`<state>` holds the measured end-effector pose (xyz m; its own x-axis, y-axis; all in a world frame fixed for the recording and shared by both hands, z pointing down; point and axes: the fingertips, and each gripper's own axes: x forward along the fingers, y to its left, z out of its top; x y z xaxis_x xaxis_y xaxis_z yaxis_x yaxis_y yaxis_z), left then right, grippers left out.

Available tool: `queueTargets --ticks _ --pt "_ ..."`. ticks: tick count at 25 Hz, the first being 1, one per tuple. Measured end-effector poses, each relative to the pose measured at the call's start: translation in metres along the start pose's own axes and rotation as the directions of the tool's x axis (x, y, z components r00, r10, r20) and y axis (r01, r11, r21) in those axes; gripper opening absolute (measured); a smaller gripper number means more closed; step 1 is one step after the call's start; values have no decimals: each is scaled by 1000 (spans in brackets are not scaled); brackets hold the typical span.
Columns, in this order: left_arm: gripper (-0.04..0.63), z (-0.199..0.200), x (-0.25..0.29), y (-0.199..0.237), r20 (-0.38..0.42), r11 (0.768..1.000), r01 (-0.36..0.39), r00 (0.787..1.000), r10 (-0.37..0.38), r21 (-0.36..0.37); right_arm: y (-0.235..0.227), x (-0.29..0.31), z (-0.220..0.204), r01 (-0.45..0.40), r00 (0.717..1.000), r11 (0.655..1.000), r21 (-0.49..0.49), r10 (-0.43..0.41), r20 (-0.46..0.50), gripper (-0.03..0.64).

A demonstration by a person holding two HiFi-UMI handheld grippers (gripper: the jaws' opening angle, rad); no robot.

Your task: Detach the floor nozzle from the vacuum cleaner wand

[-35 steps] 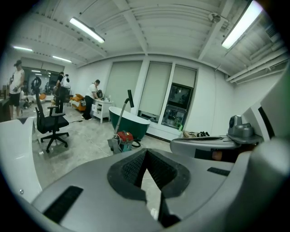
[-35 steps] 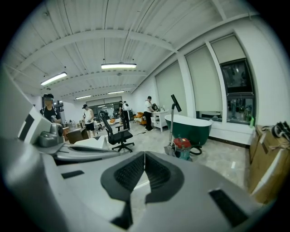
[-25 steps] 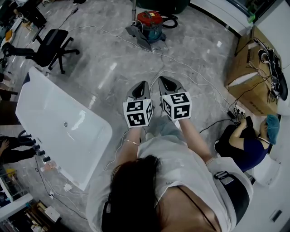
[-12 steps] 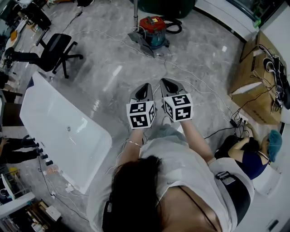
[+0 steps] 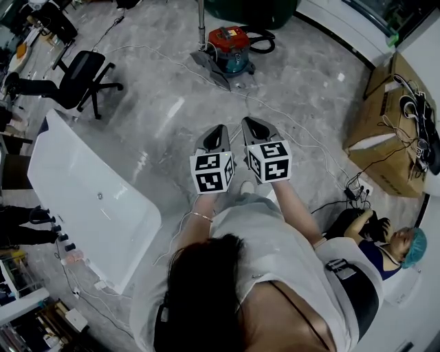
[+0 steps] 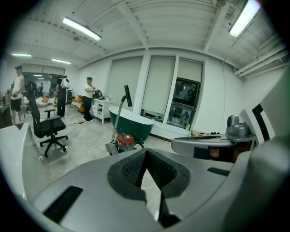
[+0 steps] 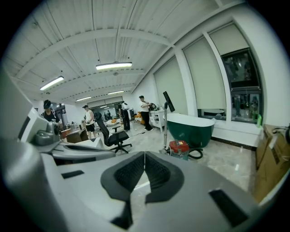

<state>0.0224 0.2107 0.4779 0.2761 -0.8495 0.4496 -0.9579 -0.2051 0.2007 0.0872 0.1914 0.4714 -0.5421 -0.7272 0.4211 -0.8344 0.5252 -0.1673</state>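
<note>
The red and teal vacuum cleaner (image 5: 231,42) stands on the marble floor far ahead of me. Its metal wand (image 5: 201,19) rises upright, and the grey floor nozzle (image 5: 210,67) lies at the wand's foot. In the left gripper view the vacuum cleaner (image 6: 125,139), wand (image 6: 118,118) and floor nozzle (image 6: 111,148) are small and distant. The right gripper view shows the vacuum cleaner (image 7: 180,147) and wand (image 7: 166,126) too. My left gripper (image 5: 218,129) and right gripper (image 5: 249,124) are held side by side in the air, both shut and empty, well short of the nozzle.
A white bathtub (image 5: 82,199) lies at my left, with a black office chair (image 5: 82,72) beyond it. Cables (image 5: 295,117) trail across the floor. Cardboard boxes (image 5: 385,117) and a seated person (image 5: 395,251) are at the right. A green bathtub (image 6: 135,123) stands behind the vacuum.
Both grippers have moved forward together over the floor, still shut. The white bathtub and the seated person have slid back in the head view.
</note>
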Motion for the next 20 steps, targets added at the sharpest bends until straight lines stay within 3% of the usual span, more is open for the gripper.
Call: queueTargets --ticks 20 --pt "3 1 29 -14 5 999 -49 999 49 -10 -44 7 1 -10 1000 1000 -2 10 2 15"
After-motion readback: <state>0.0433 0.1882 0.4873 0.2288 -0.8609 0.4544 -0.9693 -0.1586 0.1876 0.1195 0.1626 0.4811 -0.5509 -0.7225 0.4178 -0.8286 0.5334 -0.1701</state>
